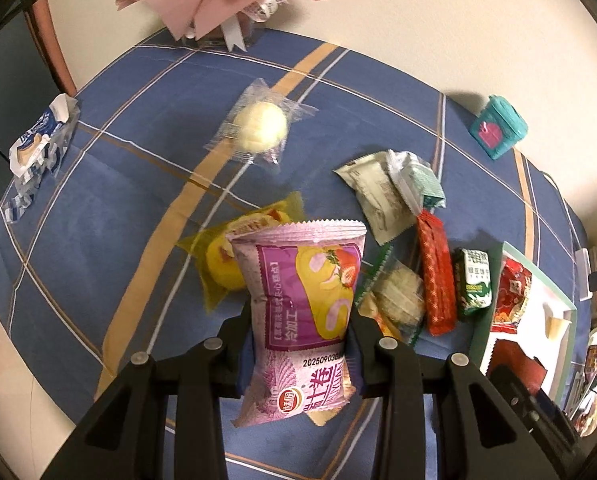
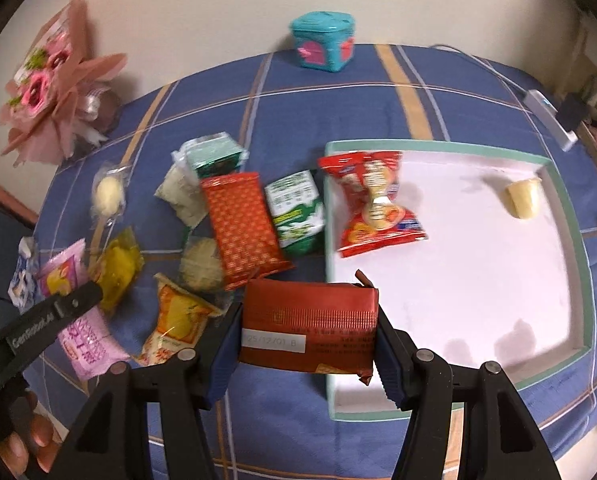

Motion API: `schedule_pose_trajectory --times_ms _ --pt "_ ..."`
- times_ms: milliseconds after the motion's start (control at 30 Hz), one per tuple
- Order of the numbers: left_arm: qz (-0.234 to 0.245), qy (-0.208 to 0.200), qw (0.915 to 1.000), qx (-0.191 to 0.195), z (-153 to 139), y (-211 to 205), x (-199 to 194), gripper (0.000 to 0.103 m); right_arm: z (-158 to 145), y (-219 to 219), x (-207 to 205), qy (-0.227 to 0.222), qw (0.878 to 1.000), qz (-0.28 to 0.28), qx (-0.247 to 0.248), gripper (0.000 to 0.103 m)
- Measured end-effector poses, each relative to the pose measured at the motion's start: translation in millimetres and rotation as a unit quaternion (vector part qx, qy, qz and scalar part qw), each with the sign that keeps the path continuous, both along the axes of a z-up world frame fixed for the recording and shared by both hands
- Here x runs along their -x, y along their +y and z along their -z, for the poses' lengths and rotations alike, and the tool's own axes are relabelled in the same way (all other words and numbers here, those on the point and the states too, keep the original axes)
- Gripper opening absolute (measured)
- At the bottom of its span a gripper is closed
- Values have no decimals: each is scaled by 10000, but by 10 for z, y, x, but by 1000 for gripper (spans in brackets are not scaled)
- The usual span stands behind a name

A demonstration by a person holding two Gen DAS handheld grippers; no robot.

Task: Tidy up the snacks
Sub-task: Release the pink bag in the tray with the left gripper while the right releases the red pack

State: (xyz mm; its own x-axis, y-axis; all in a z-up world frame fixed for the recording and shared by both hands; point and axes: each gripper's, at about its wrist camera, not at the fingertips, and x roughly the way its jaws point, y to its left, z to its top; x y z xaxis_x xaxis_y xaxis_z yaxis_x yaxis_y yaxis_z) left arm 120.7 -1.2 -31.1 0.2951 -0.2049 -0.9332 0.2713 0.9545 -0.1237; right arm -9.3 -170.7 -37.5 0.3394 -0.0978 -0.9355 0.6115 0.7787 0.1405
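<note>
Pink-wrapped cake roll packet (image 1: 304,312) is sitting pinched upright between the fingers of the left gripper (image 1: 302,344), jaws pressing into its sides so the wrapper is buckling at the waist; packet is hanging clear above the blue plaid tablecloth (image 1: 110,216). Dark red foil snack bar (image 2: 309,326) is lying crosswise in the right gripper (image 2: 308,344), blue pads (image 2: 218,354) bearing on both short ends, date label facing the camera; bar is hanging over the near-left corner of the white tray (image 2: 450,280), partly above the tray's green rim and partly above the cloth. Inside the tray, a red crinkled snack bag (image 2: 372,206) is resting at the far left and a pale yellow jelly cup (image 2: 522,198) is lying on its side near the far right corner. Loose pile is remaining on the cloth just left of the tray: a green-and-white packet (image 2: 296,214) touching the tray edge, an orange-red patterned packet (image 2: 240,228) beside it, a teal-green foil packet (image 2: 214,156) behind, a round pale cake in a clear wrapper (image 2: 200,266), an orange-yellow packet (image 2: 176,318) and a yellow-wrapped cake (image 2: 118,268). Clear-wrapped round white pastry (image 1: 260,126) is lying apart toward the far side. Blue-and-white packet (image 1: 38,148) is sitting at the cloth's left edge. Teal box (image 2: 324,42) and pink paper bouquet (image 2: 54,92) are standing at the wall. Fingertips of a hand (image 2: 26,440) are showing on the left handle, lower left of the right wrist view.
</note>
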Motion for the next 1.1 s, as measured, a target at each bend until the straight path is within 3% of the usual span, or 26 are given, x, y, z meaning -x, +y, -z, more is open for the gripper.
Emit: schedule_pose_trajectory --times_ms 300,533,833,1100 --pt "475 -26 9989 -17 10 -405 303 39 15 -641 430 67 9957 918 -95 63" --pt "1131 -143 9934 -117 -26 -880 642 39 61 -1145 863 198 9854 1686 -103 63" --pt "1981 -148 9798 -208 -1 -1483 1121 39 80 -1667 1419 298 9704 2398 -36 63" --pt "2567 -198 9660 -244 16 -1969 1441 39 113 -1869 1660 277 9646 2620 -101 63"
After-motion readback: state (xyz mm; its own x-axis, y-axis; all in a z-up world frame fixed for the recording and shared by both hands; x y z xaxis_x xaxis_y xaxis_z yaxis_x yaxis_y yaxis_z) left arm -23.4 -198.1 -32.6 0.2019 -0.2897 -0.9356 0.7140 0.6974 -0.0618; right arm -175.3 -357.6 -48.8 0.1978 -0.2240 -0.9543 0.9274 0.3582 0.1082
